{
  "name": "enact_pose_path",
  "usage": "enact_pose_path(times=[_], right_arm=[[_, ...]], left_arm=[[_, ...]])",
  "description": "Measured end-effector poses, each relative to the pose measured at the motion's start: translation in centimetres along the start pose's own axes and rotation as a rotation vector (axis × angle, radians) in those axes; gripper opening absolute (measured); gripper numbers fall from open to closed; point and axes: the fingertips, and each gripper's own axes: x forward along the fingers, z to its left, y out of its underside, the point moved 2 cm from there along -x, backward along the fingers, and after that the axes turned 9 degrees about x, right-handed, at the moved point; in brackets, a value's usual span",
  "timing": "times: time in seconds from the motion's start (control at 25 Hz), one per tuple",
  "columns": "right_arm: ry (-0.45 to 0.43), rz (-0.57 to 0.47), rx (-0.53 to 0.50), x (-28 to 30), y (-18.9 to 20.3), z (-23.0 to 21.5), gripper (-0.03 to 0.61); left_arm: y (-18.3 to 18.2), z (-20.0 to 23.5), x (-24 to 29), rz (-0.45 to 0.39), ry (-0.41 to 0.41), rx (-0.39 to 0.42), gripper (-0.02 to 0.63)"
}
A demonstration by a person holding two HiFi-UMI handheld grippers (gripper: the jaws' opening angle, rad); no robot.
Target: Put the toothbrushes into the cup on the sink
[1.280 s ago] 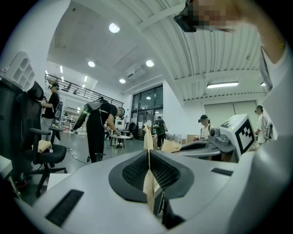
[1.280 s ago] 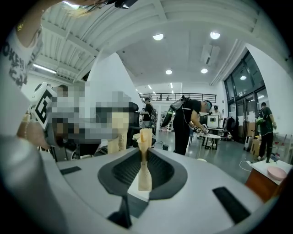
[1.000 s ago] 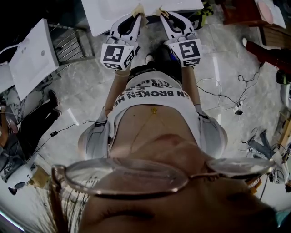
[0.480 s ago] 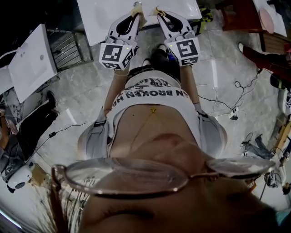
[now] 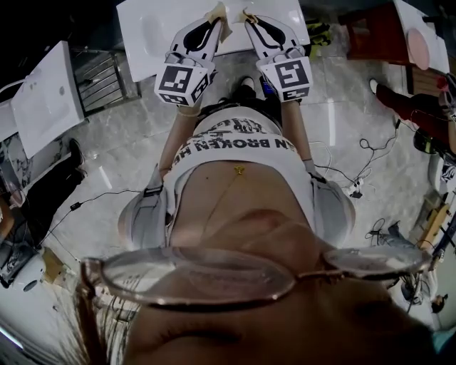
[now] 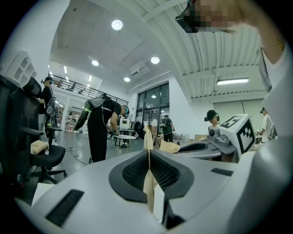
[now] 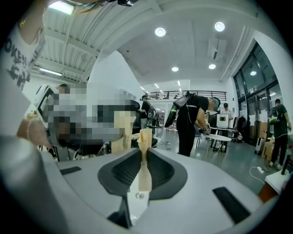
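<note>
The sink [image 5: 142, 32] has drawn closer beneath my left tongs [image 5: 217, 14] and right tongs [image 5: 246, 14], both pressed together empty, so I judge grasping still lies ahead.

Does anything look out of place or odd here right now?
Nothing looks spilled or broken. One oddity: the left tongs and right tongs are both shut with nothing between them, and no toothbrush or cup shows on the visible part of the sink. Loose cables also trail across the floor.
</note>
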Motion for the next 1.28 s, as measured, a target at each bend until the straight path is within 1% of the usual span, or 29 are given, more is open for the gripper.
enact_pose_path(times=[0.4,0.56,0.76,0.96,1.16,1.28], right_arm=[[-0.058,0.001,-0.016,1.6,-0.1,-4.3,0.057],[-0.088,0.015,-0.028,2.3,0.5,-4.8,0.057],[-0.086,0.013,-0.028,3.4,0.4,-5.4,0.057],[-0.037,0.012,-0.013,4.2,0.1,-6.0,0.057],[0.028,0.003,-0.006,5.8,-1.2,-6.1,0.057],[0.07,0.001,0.004,7.2,-1.5,-6.6,0.057]], left_arm=[[0.1,0.3,4.4,0.008,-0.056,0.002,0.021],[0.5,0.6,5.0,0.008,-0.09,-0.001,0.021],[0.9,1.9,5.5,0.013,-0.103,-0.005,0.021],[0.8,3.1,6.5,0.01,-0.065,-0.007,0.021],[-0.2,5.3,7.6,-0.012,0.008,0.008,0.021],[-0.2,6.9,8.8,-0.016,0.047,0.012,0.021]])
